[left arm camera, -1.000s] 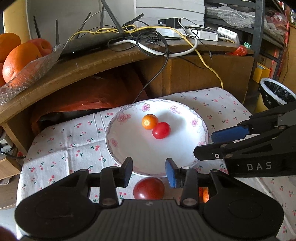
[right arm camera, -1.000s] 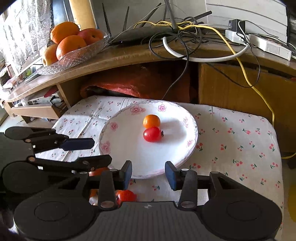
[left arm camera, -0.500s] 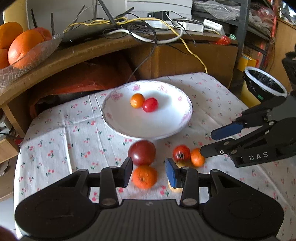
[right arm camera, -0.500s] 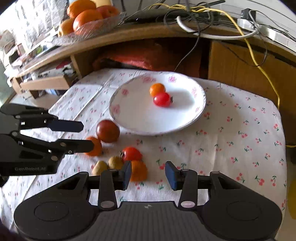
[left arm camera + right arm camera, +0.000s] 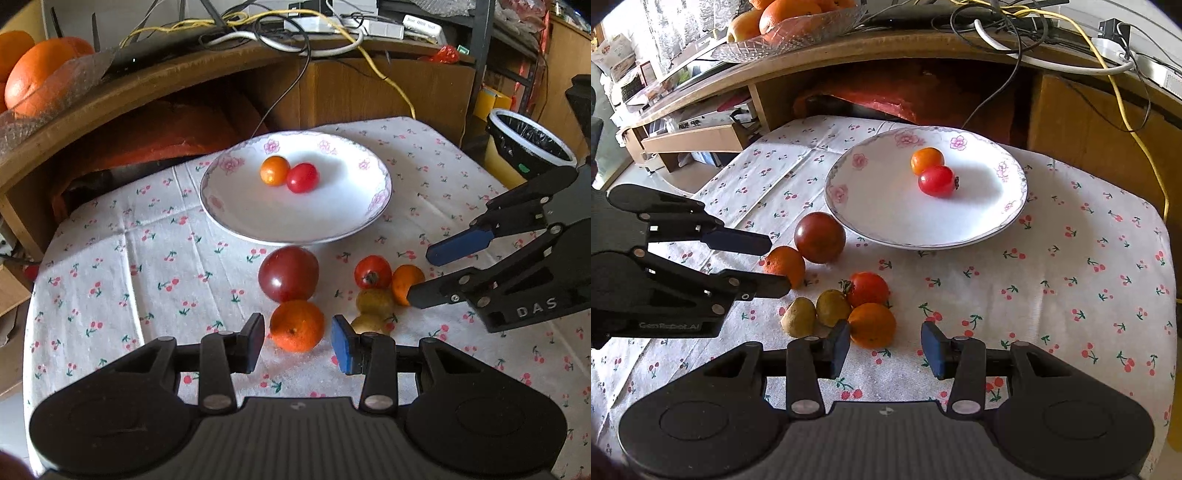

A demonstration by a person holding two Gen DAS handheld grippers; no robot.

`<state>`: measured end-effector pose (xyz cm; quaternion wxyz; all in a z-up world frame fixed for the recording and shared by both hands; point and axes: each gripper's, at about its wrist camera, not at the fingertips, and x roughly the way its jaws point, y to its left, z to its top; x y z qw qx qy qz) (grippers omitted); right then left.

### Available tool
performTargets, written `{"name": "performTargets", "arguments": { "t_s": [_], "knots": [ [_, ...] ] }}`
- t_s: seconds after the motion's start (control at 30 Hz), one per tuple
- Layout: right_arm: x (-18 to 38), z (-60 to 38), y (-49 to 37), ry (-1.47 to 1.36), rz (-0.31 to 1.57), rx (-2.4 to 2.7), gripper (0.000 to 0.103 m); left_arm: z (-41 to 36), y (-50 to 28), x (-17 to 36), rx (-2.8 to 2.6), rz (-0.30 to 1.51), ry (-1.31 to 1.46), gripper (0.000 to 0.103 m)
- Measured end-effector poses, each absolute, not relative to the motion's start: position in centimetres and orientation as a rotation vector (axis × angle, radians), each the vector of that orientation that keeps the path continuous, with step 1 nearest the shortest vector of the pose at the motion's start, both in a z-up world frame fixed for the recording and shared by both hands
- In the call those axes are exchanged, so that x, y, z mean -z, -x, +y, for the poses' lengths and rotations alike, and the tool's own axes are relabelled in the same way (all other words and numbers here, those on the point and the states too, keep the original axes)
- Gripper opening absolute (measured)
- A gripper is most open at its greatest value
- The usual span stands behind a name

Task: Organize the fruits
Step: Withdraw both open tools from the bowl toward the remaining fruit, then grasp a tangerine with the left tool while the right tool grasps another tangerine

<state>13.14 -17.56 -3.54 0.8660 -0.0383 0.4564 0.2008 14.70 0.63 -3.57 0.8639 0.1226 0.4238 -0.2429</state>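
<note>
Six loose fruits lie on the worktop (image 5: 1071,295) in front of the plate (image 5: 886,229), which already carries a small orange fruit (image 5: 927,160) and a red cherry tomato (image 5: 937,180) touching each other. Largest of the loose ones is the dark red tomato (image 5: 288,273), just beside the plate rim: probably the heaviest, smooth-skinned and easily bruised, so I would take it across its widest part with light pressure. Next, the mandarin (image 5: 297,325), touching that tomato, sits straight ahead of the left tool (image 5: 297,341), whose jaws stand apart and empty; its rind looks dimpled and should grip well. The second orange fruit (image 5: 871,325), the stemmed red tomato (image 5: 868,288) and two yellowish fruits (image 5: 816,312) cluster together, close to the right tool (image 5: 884,347), likewise spread wide and holding nothing. All are round and may roll.

The cherry-print cloth (image 5: 110,266) looks soft and creased. Behind stands a wooden shelf (image 5: 923,48) with cables (image 5: 1015,22) and a glass bowl of oranges (image 5: 790,26).
</note>
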Motion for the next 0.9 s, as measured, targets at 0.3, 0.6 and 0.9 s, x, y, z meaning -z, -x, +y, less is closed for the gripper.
{"name": "performTargets", "arguments": {
  "t_s": [0.3, 0.6, 0.9],
  "knots": [
    [4.3, -16.7, -13.7, 0.088, 0.986, -0.435, 0.038, 0.7, -15.5, 4.6, 0.512, 0.922, -0.247, 0.047],
    [4.4, -16.5, -14.0, 0.080, 0.993, -0.439, 0.030, 0.2, -15.9, 5.1, 0.511, 0.922, -0.246, 0.047],
    [4.1, -17.0, -13.6, 0.084, 1.004, -0.425, 0.024, 0.3, -15.6, 4.9, 0.497, 0.920, -0.271, 0.042]
  ]
}}
